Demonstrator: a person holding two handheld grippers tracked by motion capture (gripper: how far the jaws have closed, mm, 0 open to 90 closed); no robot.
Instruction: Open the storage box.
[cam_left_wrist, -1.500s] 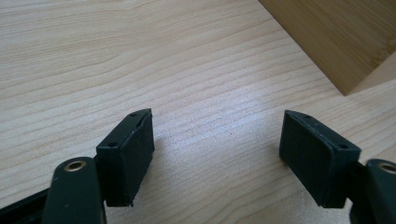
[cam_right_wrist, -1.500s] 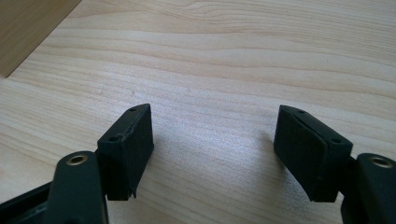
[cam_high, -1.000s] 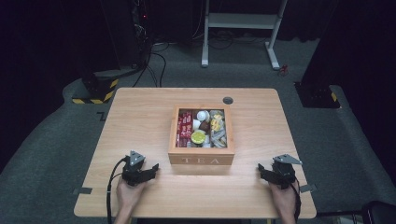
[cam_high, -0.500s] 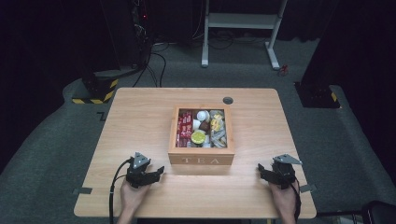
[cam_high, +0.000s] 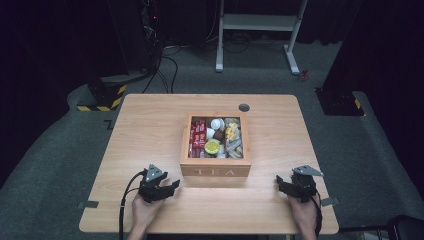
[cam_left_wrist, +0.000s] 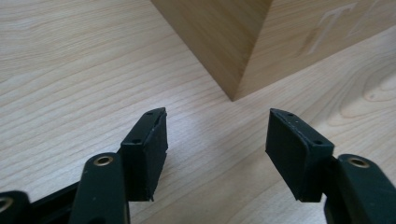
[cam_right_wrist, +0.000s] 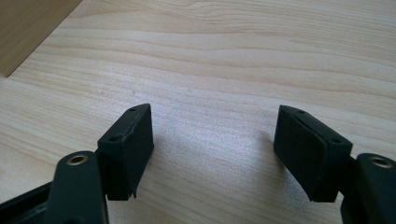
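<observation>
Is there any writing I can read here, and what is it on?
"TEA": on the front wall of the wooden box, in pale capitals; the left gripper view catches its "T" up close.
Red packets inside the box: printing too small to read.
Yellow round item in the box: any label is blurred.
Nothing else legible.

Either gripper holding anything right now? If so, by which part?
Nothing held. Left gripper jaws, just closing a little, and right gripper jaws stand open over bare table.

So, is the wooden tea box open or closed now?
Open: the tea box shows no lid on top, and the packets inside are visible from above.
</observation>
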